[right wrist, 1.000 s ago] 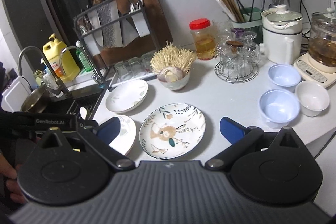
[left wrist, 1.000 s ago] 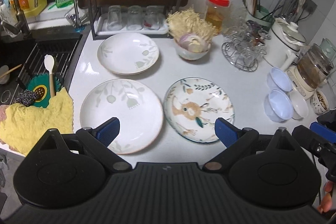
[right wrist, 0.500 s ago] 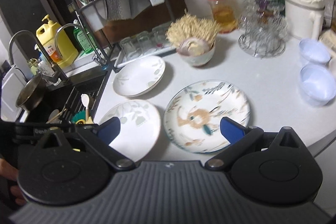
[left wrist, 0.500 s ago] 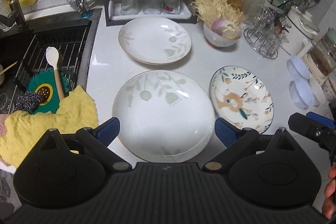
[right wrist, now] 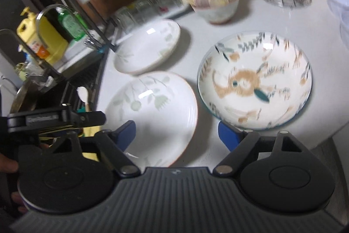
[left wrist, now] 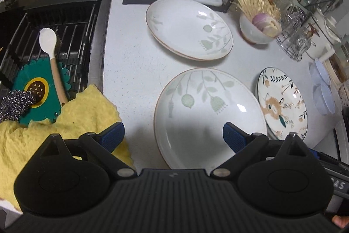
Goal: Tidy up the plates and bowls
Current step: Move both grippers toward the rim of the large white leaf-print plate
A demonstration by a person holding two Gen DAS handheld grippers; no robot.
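Near plate (left wrist: 209, 117) lies before far plate (left wrist: 187, 27); patterned plate (left wrist: 283, 102) just right — sink (left wrist: 54, 36) left.

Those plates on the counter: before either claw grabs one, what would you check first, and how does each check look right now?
1. Left claw open: ok.
2. Right claw open: ok.
3. Near leaf plate empty and lying flat: ok.
4. Left claw lined up with that plate's near rim: ok, rim sits between its fingers.
5. Deer plate clear of the leaf plate: cannot tell, rims look very close.
6. Yellow cloth clear of the left claw: not ok, it lies under the left finger.
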